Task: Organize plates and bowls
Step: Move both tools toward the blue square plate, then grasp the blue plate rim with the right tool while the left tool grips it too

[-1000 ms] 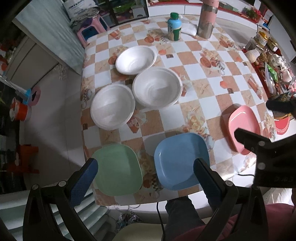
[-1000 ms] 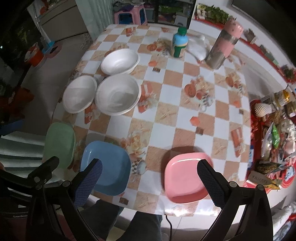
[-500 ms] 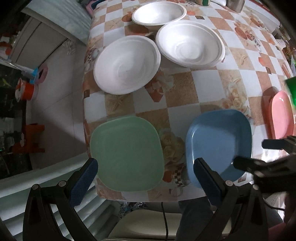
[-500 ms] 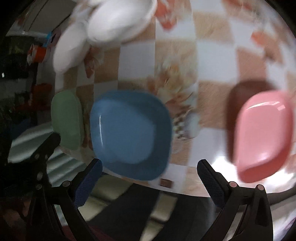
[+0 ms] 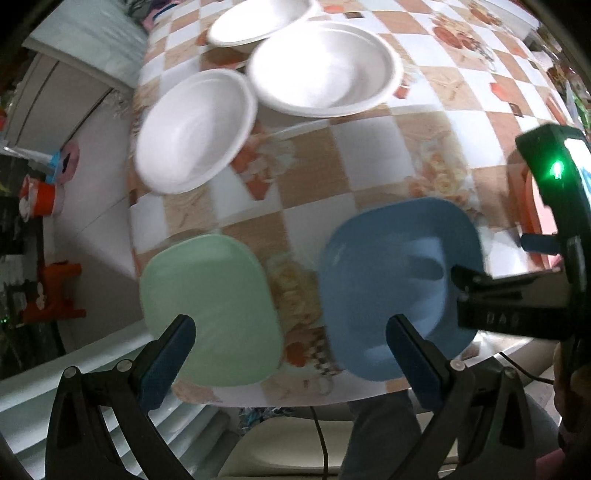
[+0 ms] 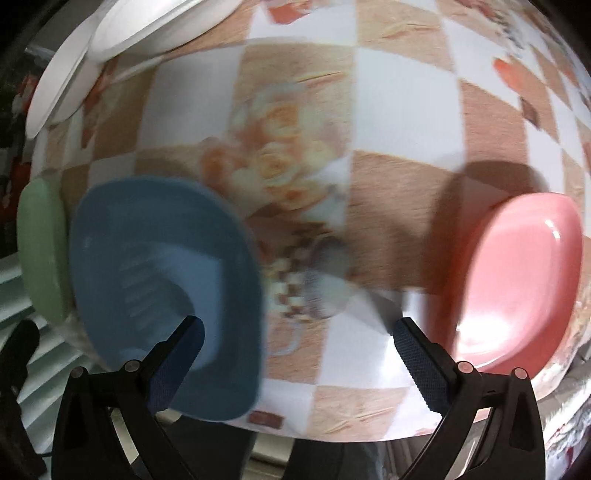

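Left wrist view: the left tool (image 5: 286,330) hangs released, jaws spread wide, low over the near edge of the desk (image 5: 369,173). One finger overlaps the green plate (image 5: 210,314), the other the blue plate (image 5: 399,284); neither plate is gripped. Both plates lie flat near the desk's front edge, apart from each other. Beyond them sit three white bowls: the near bowl (image 5: 192,129), the middle bowl (image 5: 321,68) and the far bowl (image 5: 258,18), rims close or touching.

Right wrist view: the right tool (image 6: 299,341) is likewise released and empty, one finger over the blue plate (image 6: 162,288), the other just beside the pink plate (image 6: 517,277).

Risks, as judged:
- Both tools converge on the blue plate. Simultaneous closure could make them collide or drag the plate off the desk edge.
- The plates are shallow and overhang or lie close to the edge; a grip on the rim alone may slip and tip the plate.
- Motion blur suggests fast travel; contact at speed could push a plate into its neighbour.

View differences:
- Left wrist view shows all three bowls and the right tool's body (image 5: 517,295) over the blue plate; the pink plate is mostly hidden there.
- Right wrist view shows the pink plate in full, the green plate (image 6: 40,251) only as a sliver, and the bowls only at the top margin.
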Demonstrator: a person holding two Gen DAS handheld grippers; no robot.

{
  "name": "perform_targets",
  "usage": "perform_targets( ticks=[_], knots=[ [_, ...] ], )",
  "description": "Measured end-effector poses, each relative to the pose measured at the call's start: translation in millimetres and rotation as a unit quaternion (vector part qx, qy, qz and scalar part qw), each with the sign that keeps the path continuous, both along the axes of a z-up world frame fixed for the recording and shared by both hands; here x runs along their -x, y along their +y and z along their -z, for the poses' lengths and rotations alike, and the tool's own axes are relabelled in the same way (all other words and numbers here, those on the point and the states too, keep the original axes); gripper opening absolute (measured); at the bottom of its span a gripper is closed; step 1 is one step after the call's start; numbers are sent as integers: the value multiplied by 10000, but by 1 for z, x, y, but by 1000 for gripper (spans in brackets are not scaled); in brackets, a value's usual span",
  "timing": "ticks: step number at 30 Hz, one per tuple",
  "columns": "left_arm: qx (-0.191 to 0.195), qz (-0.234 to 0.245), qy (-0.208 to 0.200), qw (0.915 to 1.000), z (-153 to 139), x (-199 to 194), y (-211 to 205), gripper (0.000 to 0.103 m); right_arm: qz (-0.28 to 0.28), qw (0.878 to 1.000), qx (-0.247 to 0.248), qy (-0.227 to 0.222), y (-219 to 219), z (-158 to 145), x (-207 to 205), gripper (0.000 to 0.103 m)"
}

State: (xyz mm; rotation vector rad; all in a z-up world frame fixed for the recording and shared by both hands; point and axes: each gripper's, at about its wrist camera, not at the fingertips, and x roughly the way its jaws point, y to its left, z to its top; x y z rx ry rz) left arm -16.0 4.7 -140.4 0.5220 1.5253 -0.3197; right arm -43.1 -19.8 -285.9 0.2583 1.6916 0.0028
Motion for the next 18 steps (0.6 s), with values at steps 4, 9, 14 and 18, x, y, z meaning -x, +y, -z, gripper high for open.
perform_targets(
  ticks=[4,9,14,18],
  knots=[
    [-22,148,-25,9999,4,2,-15,103,414,9991,-2,10,-42,6,2,103],
    [-66,147,6,9999,17,1,-30,103,307,9983,454,-190,-81,6,6,103],
    [28,4,80,10000,26,4,-38,103,426,9986,298,-139,-110,10,21,103],
    [57,-110,105,9999,41,7,-39,103,164,9997,118,-112,-115,6,34,103]
  ],
)
